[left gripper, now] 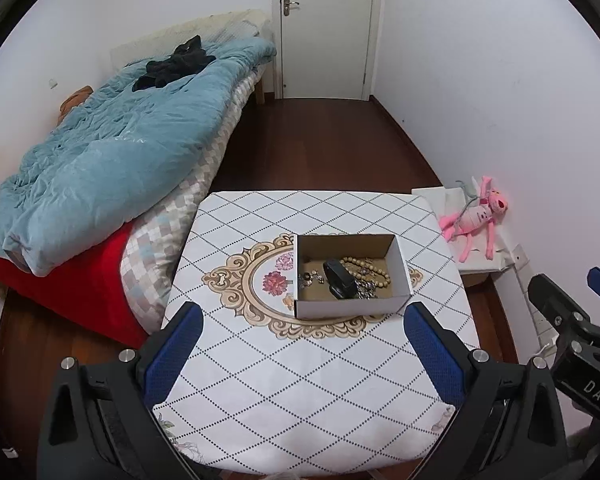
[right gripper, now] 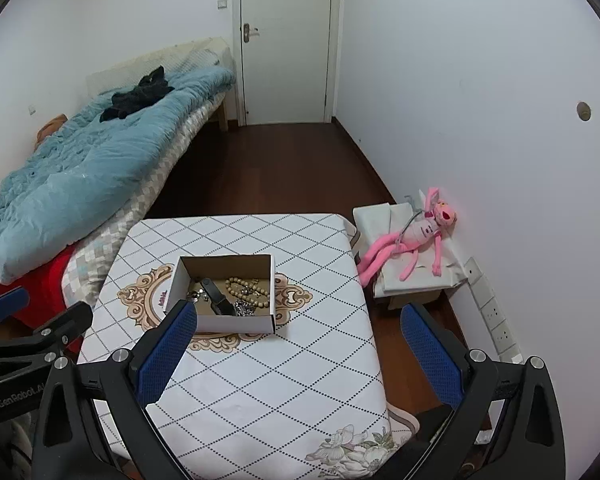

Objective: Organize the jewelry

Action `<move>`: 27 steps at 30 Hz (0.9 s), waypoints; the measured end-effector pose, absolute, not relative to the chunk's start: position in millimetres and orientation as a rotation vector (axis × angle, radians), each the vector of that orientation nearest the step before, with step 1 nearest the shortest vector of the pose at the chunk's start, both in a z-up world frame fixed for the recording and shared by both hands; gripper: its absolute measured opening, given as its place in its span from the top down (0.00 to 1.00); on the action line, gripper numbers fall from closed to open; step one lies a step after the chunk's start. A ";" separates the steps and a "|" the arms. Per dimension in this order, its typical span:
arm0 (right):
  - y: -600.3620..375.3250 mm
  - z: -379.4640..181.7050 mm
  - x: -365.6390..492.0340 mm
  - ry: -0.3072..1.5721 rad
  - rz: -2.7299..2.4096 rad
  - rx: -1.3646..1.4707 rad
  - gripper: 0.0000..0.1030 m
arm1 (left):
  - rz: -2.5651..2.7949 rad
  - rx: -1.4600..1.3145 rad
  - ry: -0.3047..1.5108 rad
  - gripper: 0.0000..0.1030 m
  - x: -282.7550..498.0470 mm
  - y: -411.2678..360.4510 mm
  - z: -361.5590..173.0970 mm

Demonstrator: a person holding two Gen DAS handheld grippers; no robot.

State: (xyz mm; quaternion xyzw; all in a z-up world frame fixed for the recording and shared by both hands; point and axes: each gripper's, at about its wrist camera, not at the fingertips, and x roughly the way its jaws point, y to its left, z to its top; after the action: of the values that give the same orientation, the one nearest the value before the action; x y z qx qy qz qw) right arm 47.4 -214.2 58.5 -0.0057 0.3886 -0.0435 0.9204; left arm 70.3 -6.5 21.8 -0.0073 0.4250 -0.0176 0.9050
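While both grippers hang above the near edge, nothing is in either one. Room: bed (left gripper: 112, 152) with blue quilt (left gripper: 100, 148) on the left, white door (left gripper: 326, 28) at the far end, pink plush toy (right gripper: 416, 236) on a low stand by the right wall.

Table (left gripper: 300, 392), covered with a diamond-pattern cloth, holds one item: an open cardboard box (left gripper: 350, 312) near its centre, over the ornate medallion print.

Box contents, largest first: black watch-like band (left gripper: 340, 280) lying diagonally; tan bead bracelet (left gripper: 370, 270) toward the right; small silvery pieces (left gripper: 310, 279) at left, and more metal bits in the near right corner, too small to identify.

Left gripper (left gripper: 302, 326): blue pads wide apart, empty, hovering short of the box's near wall. Right gripper (right gripper: 300, 328): pads wide apart, empty, with its left finger (right gripper: 168, 354) overlapping the box's near left corner in view; contact cannot be confirmed.

Progress judgement: all visible jewelry sits inside the box and none lies loose on the cloth, so either collection is finished or sorting has not begun. The pieces are heaped together, not separated; if separation is wanted, that remains.
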 end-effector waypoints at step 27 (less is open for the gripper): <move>-211.9 13.9 127.6 0.955 -0.100 -0.037 0.00 | -0.017 -0.001 1.009 0.01 129.5 -13.2 -12.2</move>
State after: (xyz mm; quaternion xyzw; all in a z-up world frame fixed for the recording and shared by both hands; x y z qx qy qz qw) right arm 127.6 -211.9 13.9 -0.0179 0.4593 -0.0480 0.8868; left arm 129.5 -13.2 -12.2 -0.0005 0.4834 -0.0081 0.8753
